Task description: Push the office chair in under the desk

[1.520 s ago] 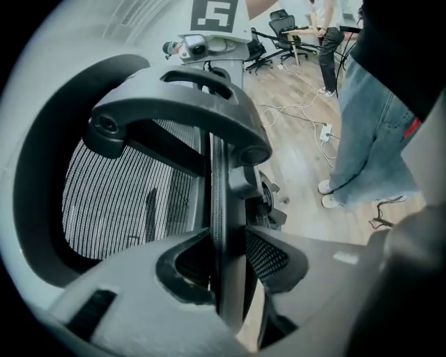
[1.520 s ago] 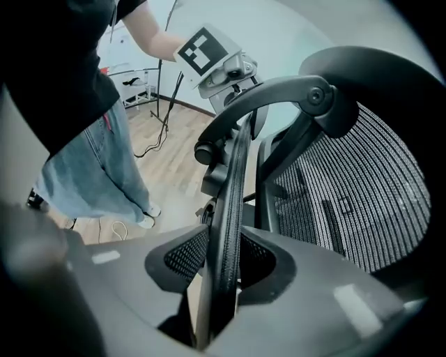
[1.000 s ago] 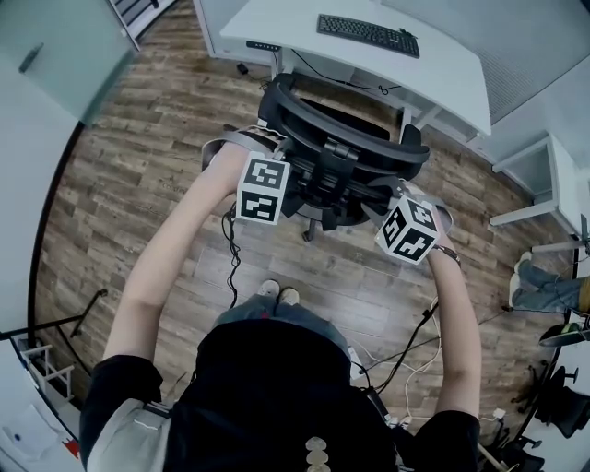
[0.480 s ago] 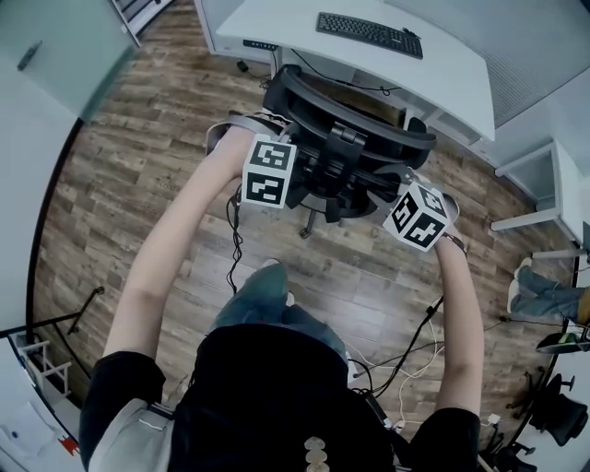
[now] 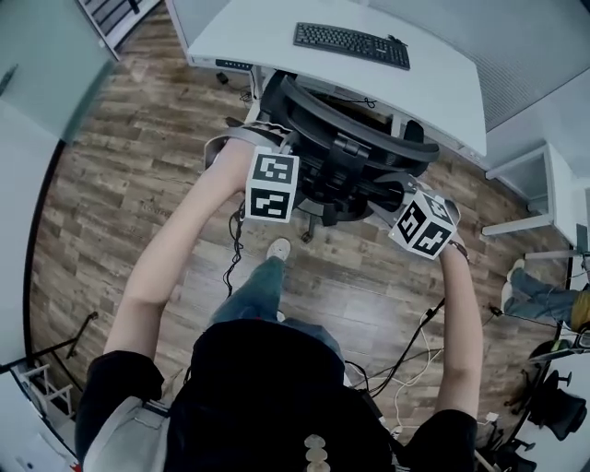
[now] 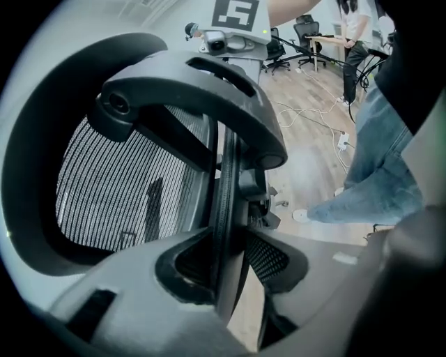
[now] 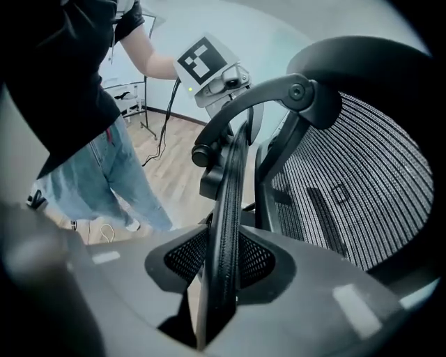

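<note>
Left tool and right tool, head view: each is at one side of the backrest of the office chair, left side and right side respectively. The chair stands on the wood floor, its front already beneath the near edge of the white counter, which carries a keyboard. The backrest remains outside the counter, toward the person. Loose cables lie on the floor behind the chair.

Left gripper view: the left tool is clamped onto the thin side rim of the chair backrest. The rim passes straight between the jaws.

Right gripper view: the right tool is closed on the opposite mesh-wrapped rim of the chair in the same way.

Handling assessment:
- The chair is likely moderately heavy but should roll freely on the hard floor.
- The mesh panel will probably yield under load. The rim and frame appear stiff, so the rim is the correct place to hold.
- The seat likely swivels. Apply equal force on both sides to keep the chair square to the counter.
- Narrow rim contact may slip if force is applied at an angle.
</note>
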`<state>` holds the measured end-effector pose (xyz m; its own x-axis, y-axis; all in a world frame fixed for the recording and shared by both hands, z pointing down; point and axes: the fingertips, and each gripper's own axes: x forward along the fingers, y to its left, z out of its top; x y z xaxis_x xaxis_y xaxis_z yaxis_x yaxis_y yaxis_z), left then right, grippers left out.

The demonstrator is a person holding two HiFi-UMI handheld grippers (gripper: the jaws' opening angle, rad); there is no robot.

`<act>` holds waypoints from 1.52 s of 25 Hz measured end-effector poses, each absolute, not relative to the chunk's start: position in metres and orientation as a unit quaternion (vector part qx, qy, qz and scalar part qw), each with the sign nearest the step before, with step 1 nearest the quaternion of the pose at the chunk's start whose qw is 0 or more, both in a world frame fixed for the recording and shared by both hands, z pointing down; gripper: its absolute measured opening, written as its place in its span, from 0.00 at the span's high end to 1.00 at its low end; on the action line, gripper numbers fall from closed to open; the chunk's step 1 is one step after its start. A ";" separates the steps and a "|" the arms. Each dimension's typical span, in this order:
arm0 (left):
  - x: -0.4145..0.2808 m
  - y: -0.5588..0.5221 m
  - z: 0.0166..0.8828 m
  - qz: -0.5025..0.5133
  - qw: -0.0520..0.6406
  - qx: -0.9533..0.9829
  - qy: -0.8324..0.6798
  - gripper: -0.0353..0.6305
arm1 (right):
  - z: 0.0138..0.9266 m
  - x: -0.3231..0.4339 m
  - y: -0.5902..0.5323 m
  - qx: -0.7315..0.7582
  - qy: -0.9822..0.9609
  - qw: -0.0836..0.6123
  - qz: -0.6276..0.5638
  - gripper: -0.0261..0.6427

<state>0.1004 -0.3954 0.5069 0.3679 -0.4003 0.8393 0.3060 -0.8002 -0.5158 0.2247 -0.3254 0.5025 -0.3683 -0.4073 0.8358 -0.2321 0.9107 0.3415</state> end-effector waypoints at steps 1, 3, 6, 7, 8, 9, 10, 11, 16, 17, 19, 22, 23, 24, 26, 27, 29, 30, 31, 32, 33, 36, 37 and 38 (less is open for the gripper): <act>0.104 -0.404 0.507 -0.562 0.313 -0.765 0.030 0.74 | 0.503 0.228 -0.334 0.195 -0.823 0.527 -0.081 0.77; 0.111 -0.422 0.507 -0.563 0.309 -0.766 0.027 0.74 | 0.503 0.234 -0.351 0.192 -0.825 0.527 -0.076 0.76; 0.122 -0.450 0.507 -0.564 0.306 -0.766 0.025 0.74 | 0.503 0.244 -0.378 0.189 -0.829 0.523 -0.068 0.76; 0.125 -0.460 0.506 -0.565 0.306 -0.766 0.025 0.74 | 0.502 0.247 -0.388 0.190 -0.829 0.521 -0.068 0.76; 0.129 -0.470 0.506 -0.565 0.306 -0.766 0.025 0.74 | 0.502 0.251 -0.397 0.192 -0.829 0.521 -0.069 0.76; 0.133 -0.480 0.505 -0.565 0.307 -0.766 0.024 0.74 | 0.502 0.255 -0.407 0.194 -0.828 0.521 -0.071 0.76; 0.137 -0.489 0.505 -0.564 0.308 -0.765 0.022 0.74 | 0.502 0.259 -0.416 0.195 -0.827 0.522 -0.072 0.76; 0.142 -0.497 0.505 -0.563 0.310 -0.766 0.020 0.74 | 0.502 0.263 -0.425 0.195 -0.826 0.523 -0.072 0.76; 0.159 -0.533 0.505 -0.556 0.320 -0.767 0.015 0.74 | 0.503 0.282 -0.465 0.211 -0.816 0.533 -0.073 0.77; 0.162 -0.539 0.505 -0.556 0.321 -0.766 0.015 0.74 | 0.503 0.285 -0.472 0.216 -0.814 0.534 -0.073 0.77; 0.169 -0.550 0.506 -0.557 0.321 -0.766 0.013 0.74 | 0.505 0.294 -0.485 0.223 -0.811 0.536 -0.073 0.77; 0.184 -0.579 0.507 -0.560 0.314 -0.767 0.008 0.74 | 0.506 0.310 -0.517 0.226 -0.809 0.538 -0.071 0.77; 0.189 -0.588 0.507 -0.561 0.311 -0.767 0.007 0.74 | 0.506 0.315 -0.526 0.226 -0.809 0.538 -0.071 0.77; 0.191 -0.592 0.507 -0.563 0.309 -0.767 0.007 0.74 | 0.506 0.317 -0.530 0.225 -0.809 0.538 -0.071 0.77; 0.190 -0.587 0.506 -0.564 0.308 -0.766 0.009 0.74 | 0.505 0.317 -0.526 0.223 -0.809 0.538 -0.074 0.77; 0.190 -0.585 0.506 -0.566 0.307 -0.765 0.010 0.74 | 0.504 0.316 -0.524 0.222 -0.810 0.538 -0.075 0.77; 0.191 -0.590 0.506 -0.569 0.304 -0.764 0.011 0.74 | 0.503 0.318 -0.529 0.219 -0.811 0.537 -0.078 0.77; 0.192 -0.595 0.506 -0.570 0.302 -0.764 0.011 0.74 | 0.503 0.319 -0.534 0.217 -0.812 0.536 -0.078 0.77; 0.193 -0.600 0.506 -0.570 0.300 -0.764 0.012 0.74 | 0.503 0.320 -0.538 0.216 -0.813 0.535 -0.079 0.77; 0.195 -0.603 0.506 -0.571 0.299 -0.764 0.013 0.74 | 0.503 0.322 -0.542 0.215 -0.813 0.535 -0.080 0.76; 0.196 -0.606 0.506 -0.571 0.298 -0.765 0.014 0.74 | 0.503 0.322 -0.544 0.215 -0.813 0.535 -0.081 0.76; 0.196 -0.610 0.505 -0.572 0.297 -0.764 0.021 0.74 | 0.502 0.323 -0.549 0.217 -0.811 0.536 -0.088 0.76; 0.196 -0.611 0.505 -0.572 0.297 -0.764 0.023 0.74 | 0.502 0.324 -0.550 0.218 -0.811 0.536 -0.090 0.76; 0.197 -0.612 0.505 -0.572 0.298 -0.764 0.025 0.74 | 0.503 0.324 -0.551 0.220 -0.810 0.537 -0.091 0.76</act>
